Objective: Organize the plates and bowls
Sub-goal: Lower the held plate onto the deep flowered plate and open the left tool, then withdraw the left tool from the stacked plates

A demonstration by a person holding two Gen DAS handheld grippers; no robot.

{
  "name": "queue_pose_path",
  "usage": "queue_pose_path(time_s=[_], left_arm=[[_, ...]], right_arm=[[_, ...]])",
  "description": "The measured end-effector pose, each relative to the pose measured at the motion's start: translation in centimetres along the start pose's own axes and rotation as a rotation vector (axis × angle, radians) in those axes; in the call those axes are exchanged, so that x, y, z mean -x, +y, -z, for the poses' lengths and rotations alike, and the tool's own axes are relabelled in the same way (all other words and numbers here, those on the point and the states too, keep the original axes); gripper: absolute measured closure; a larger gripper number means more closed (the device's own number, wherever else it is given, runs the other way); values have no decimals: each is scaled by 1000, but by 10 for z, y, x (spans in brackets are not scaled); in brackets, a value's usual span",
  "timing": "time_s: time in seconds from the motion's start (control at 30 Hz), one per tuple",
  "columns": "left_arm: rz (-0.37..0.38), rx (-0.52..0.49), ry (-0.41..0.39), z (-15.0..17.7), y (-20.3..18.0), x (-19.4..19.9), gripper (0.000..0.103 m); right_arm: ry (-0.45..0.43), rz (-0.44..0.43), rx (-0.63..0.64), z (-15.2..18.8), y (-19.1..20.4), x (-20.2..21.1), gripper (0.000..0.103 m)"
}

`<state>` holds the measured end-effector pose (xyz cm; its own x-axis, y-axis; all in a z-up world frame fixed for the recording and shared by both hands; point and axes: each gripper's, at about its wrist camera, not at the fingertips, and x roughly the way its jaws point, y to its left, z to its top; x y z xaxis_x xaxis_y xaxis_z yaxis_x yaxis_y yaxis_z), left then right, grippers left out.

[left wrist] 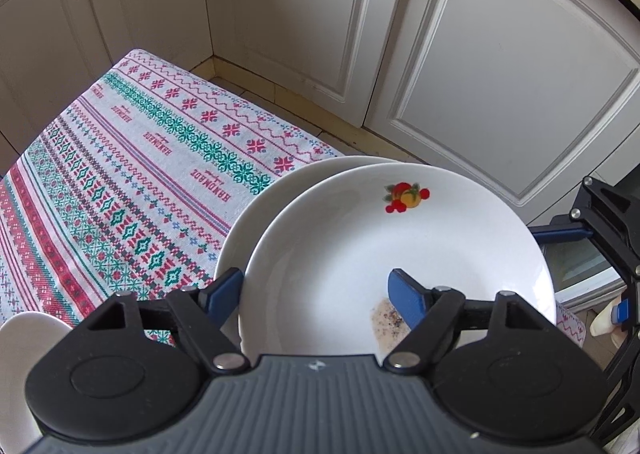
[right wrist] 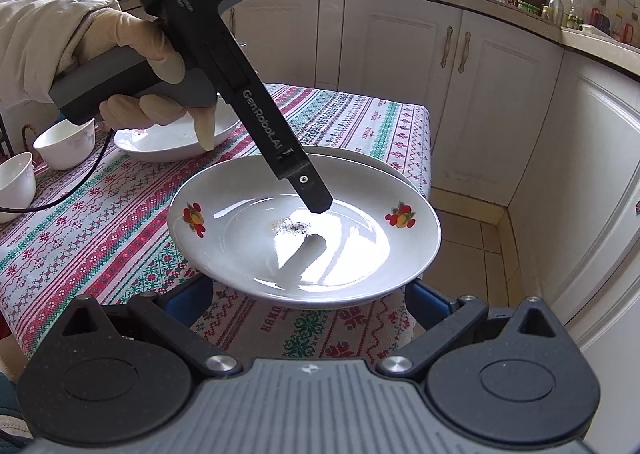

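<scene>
A white plate with fruit decals (left wrist: pixel 400 238) (right wrist: pixel 304 246) lies on a second white plate (left wrist: pixel 260 206) (right wrist: pixel 376 162) at the corner of the patterned tablecloth (left wrist: pixel 120 182). A dark crumb stain (right wrist: pixel 290 228) marks its middle. My left gripper (left wrist: pixel 316 294) straddles the near rim, one blue finger (left wrist: pixel 224 290) outside and one (left wrist: pixel 408 298) inside, with neither pad pressing on it. In the right wrist view its finger (right wrist: pixel 316 200) hovers just over the plate's centre. My right gripper (right wrist: pixel 310 290) stands wide apart under the plate's other edge, its tips hidden beneath the rim.
On the far side of the table stand two small white bowls (right wrist: pixel 66 144) (right wrist: pixel 14 182) and a shallow white dish (right wrist: pixel 172 142). A gloved hand (right wrist: pixel 140 42) holds the left tool, and a cable (right wrist: pixel 80 178) crosses the cloth. Cream cabinets (left wrist: pixel 460 74) and tiled floor surround the corner.
</scene>
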<state>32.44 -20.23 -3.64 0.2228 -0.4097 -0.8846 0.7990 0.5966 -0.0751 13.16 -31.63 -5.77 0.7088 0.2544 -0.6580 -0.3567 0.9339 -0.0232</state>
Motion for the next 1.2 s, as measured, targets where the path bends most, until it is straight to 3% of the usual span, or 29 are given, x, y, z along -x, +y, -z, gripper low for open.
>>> queue_pose_path(time_s=[0.37, 0.6, 0.73, 0.97, 1.13, 1.2], left_arm=[[-82, 24, -72, 16, -3, 29, 17], [-175, 56, -202, 44, -23, 77, 16], [-270, 101, -293, 74, -41, 104, 12], [-532, 284, -390, 144, -64, 113, 11], [-552, 504, -350, 178, -48, 96, 11], [-592, 549, -358, 186, -43, 89, 11]], right_arm=[[-10, 26, -1, 0, 5, 8, 0], [-44, 30, 18, 1, 20, 31, 0], [-77, 36, 43, -1, 31, 45, 0], [-97, 15, 78, -4, 45, 57, 0], [-91, -15, 123, -10, 57, 59, 0], [-85, -22, 138, -13, 60, 58, 0]])
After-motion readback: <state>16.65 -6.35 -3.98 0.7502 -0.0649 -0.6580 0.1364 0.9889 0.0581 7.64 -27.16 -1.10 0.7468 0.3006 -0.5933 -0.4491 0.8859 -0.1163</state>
